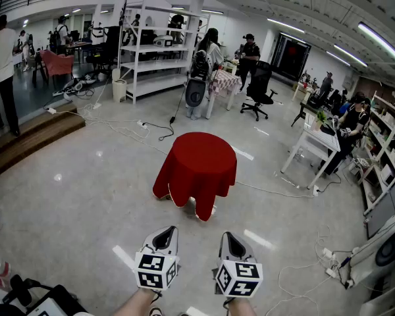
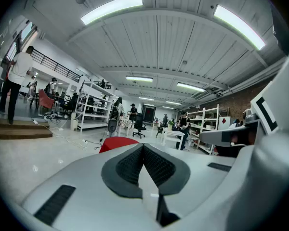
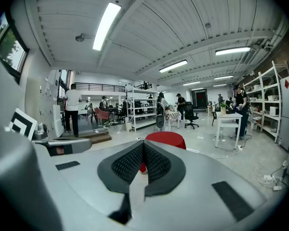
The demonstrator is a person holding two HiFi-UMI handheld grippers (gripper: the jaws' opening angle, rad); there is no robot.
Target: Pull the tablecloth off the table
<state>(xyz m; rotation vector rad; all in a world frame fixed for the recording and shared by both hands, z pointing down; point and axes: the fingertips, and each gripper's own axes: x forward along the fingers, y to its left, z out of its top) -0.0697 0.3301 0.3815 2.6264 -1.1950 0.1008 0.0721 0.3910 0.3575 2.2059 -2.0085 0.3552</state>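
Well, your left gripper (image 1: pixel 164 234) and your right gripper (image 1: pixel 231 237) sit side by side low in the head view. Both point toward the red tablecloth (image 1: pixel 197 166). Each one has its fingers pressed together, with nothing between them.

The tablecloth hangs over a small round worktop, which it hides, out in the middle of the shiny floor (image 1: pixel 85 203). Its edge drops in soft folds all the way round and comes down close to the floor. You are well apart from it, with bare floor in between, and there is open floor on every side of the cloth.

A thin cable (image 1: pixel 270 191) lies on the floor to its right, and a black cable (image 1: pixel 157 129) curls behind it on the left. A wooden step (image 1: pixel 33 137) runs along the far left. A white desk (image 1: pixel 316 143) stands off to the right, and white shelves (image 1: pixel 148 51) stand behind. People are far back in the room.

The cube (image 1: pixel 157 270) on each gripper shows black and white squares. Any other writing is too small to read.
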